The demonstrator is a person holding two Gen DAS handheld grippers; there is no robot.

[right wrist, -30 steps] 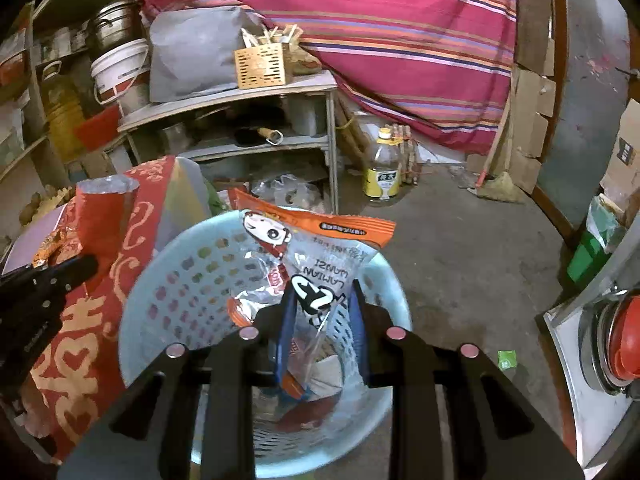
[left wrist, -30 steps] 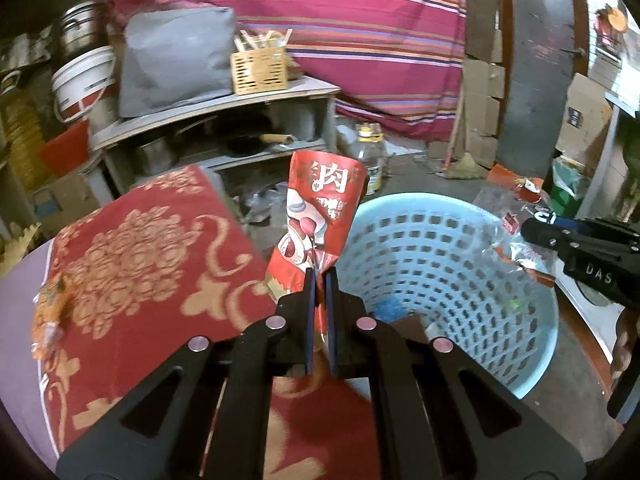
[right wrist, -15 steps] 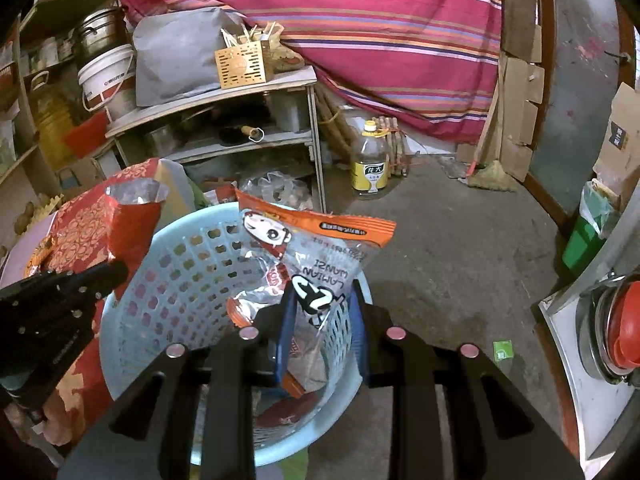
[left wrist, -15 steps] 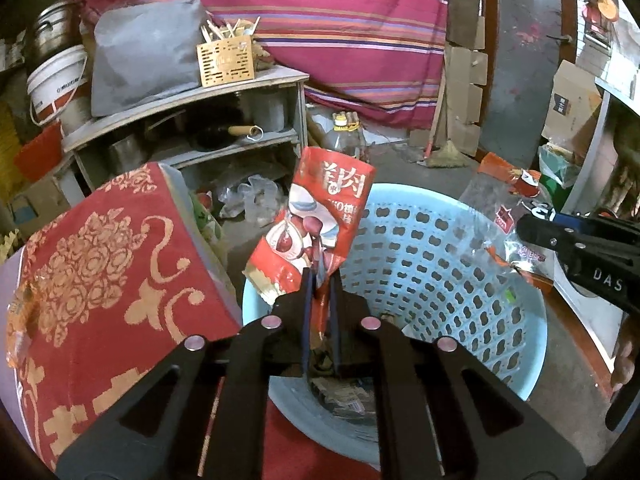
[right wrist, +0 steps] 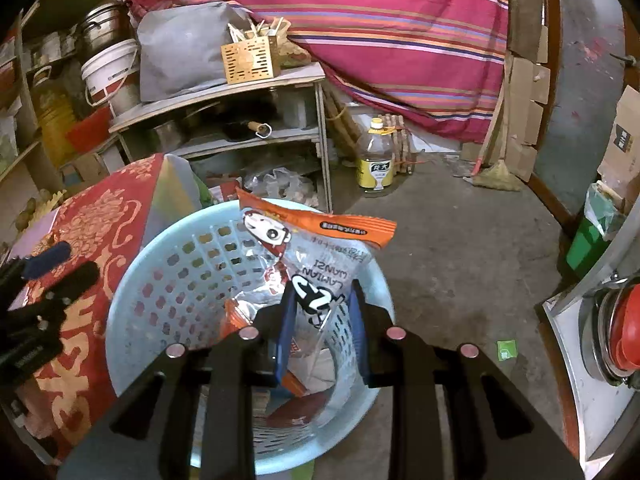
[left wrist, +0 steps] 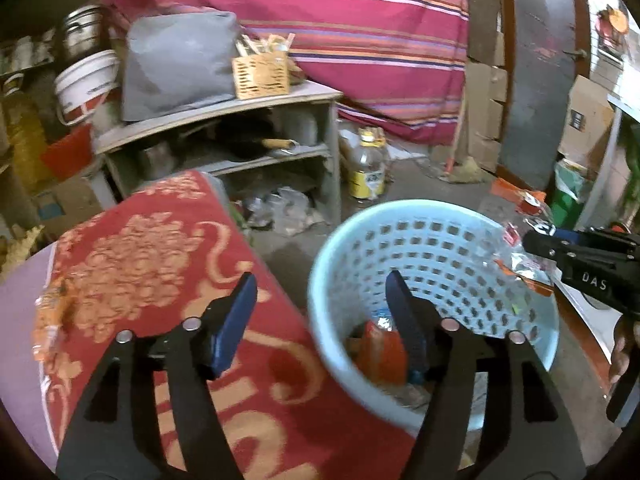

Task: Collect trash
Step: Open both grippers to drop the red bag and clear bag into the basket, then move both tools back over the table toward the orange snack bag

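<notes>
A cluttered storeroom with a striped red cloth (left wrist: 360, 20) hung across the back, a grey shelf unit (left wrist: 224, 136) carrying a white bucket (left wrist: 86, 84) and a small slatted wooden box (left wrist: 262, 74), and a yellow-labelled oil bottle (right wrist: 375, 160) standing on the concrete floor. In the foreground a desk is covered by a red and gold patterned cloth (left wrist: 152, 264), and a pale blue perforated basket (left wrist: 348, 236) stands just beside its edge.

The left tool (left wrist: 320, 304) is spread wide, one finger above the red cloth and the other above the basket, gripping nothing. A red snack wrapper (left wrist: 380, 350) lies at the bottom of the basket, partly behind the tool's finger.

The right tool (right wrist: 322, 308) hangs over the basket with its jaws partly closed around a clear and orange snack bag (right wrist: 320, 252); the bag stands upright between the fingers, its lower end down inside the basket. More wrappers lie in the basket bottom.
</notes>
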